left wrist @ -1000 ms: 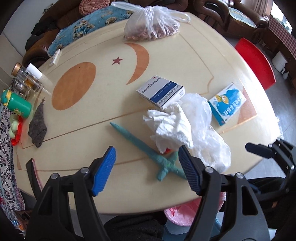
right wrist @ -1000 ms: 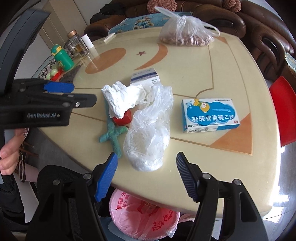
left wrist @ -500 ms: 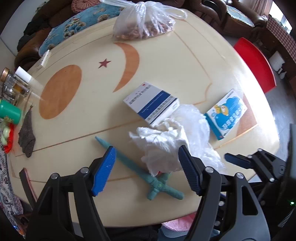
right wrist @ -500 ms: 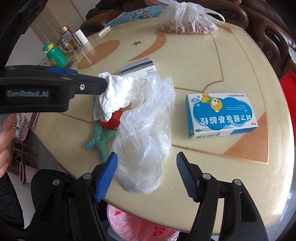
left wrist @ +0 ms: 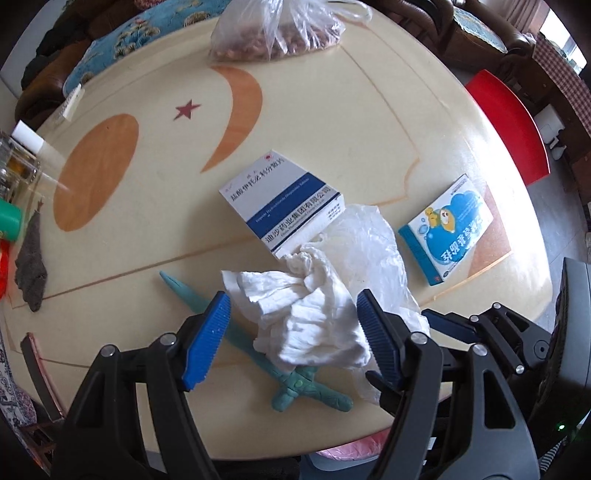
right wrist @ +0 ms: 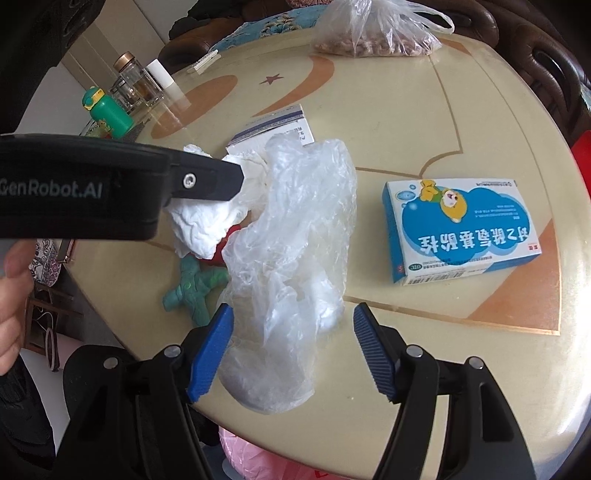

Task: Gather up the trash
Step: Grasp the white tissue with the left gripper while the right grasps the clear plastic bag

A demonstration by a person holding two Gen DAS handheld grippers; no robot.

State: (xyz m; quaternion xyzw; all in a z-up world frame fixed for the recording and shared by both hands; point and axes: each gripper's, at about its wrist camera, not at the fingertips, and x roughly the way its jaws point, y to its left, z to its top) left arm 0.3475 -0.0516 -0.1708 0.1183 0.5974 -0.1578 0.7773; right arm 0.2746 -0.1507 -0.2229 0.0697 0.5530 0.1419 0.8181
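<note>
A crumpled white tissue [left wrist: 306, 314] lies near the table's front edge, partly over a green toy sword [left wrist: 295, 384]. My left gripper [left wrist: 291, 341] is open and straddles the tissue, pads apart from it. Beside the tissue lies a crumpled clear plastic bag [right wrist: 291, 266], and my right gripper [right wrist: 291, 350] stands open around its near end without pressing it. In the right wrist view the left gripper's black body [right wrist: 110, 184] covers part of the tissue [right wrist: 207, 221]. A small red thing [right wrist: 227, 242] peeks from under the tissue.
On the cream round table [left wrist: 332, 122] lie a blue-and-white medicine box [left wrist: 284, 203], a blue cartoon box [right wrist: 458, 225], a bag of nuts [left wrist: 277, 33], a grey rag [left wrist: 31, 266], jars and a green bottle [right wrist: 107, 110]. A pink-lined bin [right wrist: 258, 458] stands below the front edge. A red chair [left wrist: 509, 125] is right.
Both grippers have come down and forward over the table. The tissue now sits between the left jaws and the plastic bag between the right jaws. Nothing was taken hold of.
</note>
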